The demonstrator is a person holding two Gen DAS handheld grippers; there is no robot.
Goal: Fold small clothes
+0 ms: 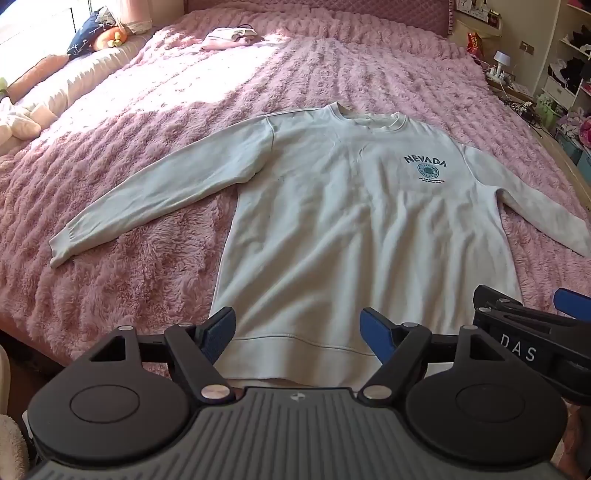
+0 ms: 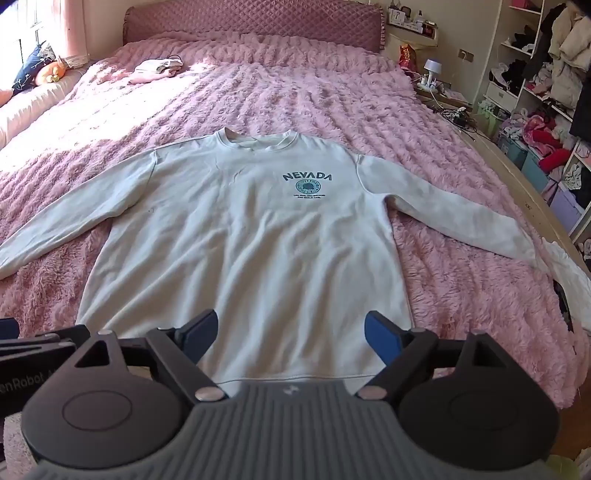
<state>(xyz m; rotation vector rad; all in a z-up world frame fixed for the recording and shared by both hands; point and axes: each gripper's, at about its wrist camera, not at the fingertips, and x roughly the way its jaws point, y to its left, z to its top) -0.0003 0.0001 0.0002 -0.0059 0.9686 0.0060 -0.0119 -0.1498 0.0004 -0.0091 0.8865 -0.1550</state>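
A pale long-sleeved sweatshirt [image 1: 332, 229] with "NEVADA" printed on the chest lies flat, front up, on the pink bed, both sleeves spread out; it also fills the right wrist view [image 2: 258, 236]. My left gripper [image 1: 301, 334] is open and empty, just above the hem near the left bottom corner. My right gripper [image 2: 291, 336] is open and empty above the hem's middle. The right gripper also shows at the right edge of the left wrist view [image 1: 532, 314].
The fluffy pink bedspread [image 1: 155, 110] covers the whole bed. A small folded pile of clothes [image 2: 157, 68] lies near the headboard. Pillows and plush toys [image 1: 107, 35] line the left side. Shelves with clothes [image 2: 546, 92] and a nightstand with a lamp [image 2: 430, 70] stand to the right.
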